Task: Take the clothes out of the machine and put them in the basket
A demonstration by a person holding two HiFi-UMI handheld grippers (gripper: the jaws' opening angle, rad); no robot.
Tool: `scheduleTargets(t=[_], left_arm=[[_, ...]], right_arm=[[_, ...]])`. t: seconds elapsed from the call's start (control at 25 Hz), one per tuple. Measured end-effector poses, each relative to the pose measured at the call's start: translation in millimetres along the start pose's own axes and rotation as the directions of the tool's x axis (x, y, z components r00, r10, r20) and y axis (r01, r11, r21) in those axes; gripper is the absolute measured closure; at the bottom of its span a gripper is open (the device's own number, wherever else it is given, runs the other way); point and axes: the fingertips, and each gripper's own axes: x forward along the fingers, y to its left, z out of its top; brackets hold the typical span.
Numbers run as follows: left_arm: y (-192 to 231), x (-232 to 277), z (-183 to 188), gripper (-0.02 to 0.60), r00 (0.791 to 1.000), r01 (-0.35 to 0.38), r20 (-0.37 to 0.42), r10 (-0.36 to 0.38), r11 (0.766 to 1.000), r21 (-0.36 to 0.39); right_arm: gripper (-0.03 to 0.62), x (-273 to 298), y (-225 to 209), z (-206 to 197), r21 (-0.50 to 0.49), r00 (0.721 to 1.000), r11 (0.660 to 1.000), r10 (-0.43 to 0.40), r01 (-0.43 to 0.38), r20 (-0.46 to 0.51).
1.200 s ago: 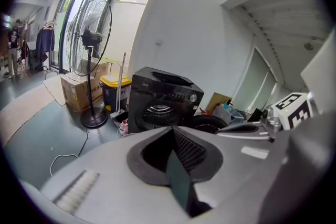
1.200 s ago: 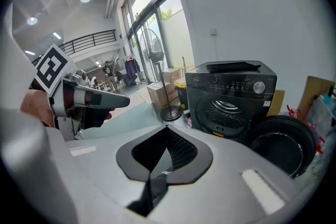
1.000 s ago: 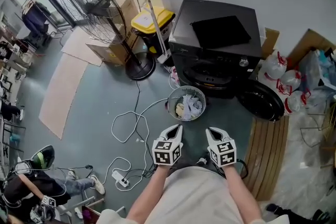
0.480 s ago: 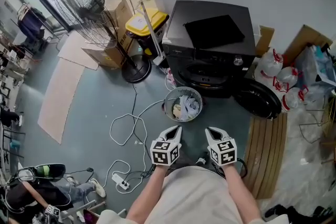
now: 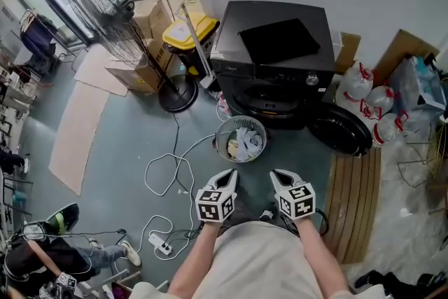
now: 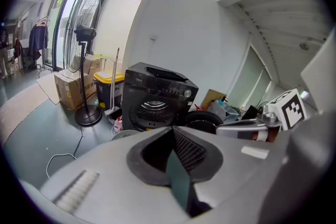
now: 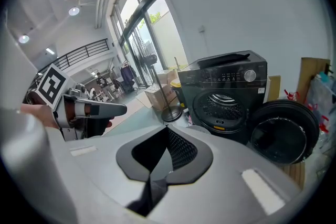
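A black front-loading machine (image 5: 273,66) stands against the wall with its round door (image 5: 341,131) swung open to the right; the drum (image 7: 224,106) looks empty in the right gripper view. A round white basket (image 5: 240,138) holding light clothes (image 5: 246,141) sits on the floor just before the machine. My left gripper (image 5: 231,176) and right gripper (image 5: 276,176) are side by side near my body, well short of the basket, both shut with nothing between the jaws.
A standing fan (image 5: 115,17), cardboard boxes (image 5: 143,70) and a yellow-lidded bin (image 5: 185,31) are left of the machine. White cables (image 5: 168,171) and a power strip (image 5: 162,243) lie on the floor. Wooden slats (image 5: 353,199) and bags (image 5: 371,98) are at right. A person (image 5: 42,255) sits at lower left.
The view has shifted slightly, so machine and basket sit a little further left and higher. Both grippers stay shut in the same place. The person at lower left has moved their legs.
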Motion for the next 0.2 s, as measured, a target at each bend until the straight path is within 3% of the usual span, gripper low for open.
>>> scheduleTargets(t=[0.2], left_arm=[[6.3,-8.1,-6.6,0.523,1.000,0.015,0.000,-0.015,1.000,-0.011]], right_arm=[[0.592,5.7,6.9,-3.3,0.047,1.000,0.998,0.028,-0.028,0.008]])
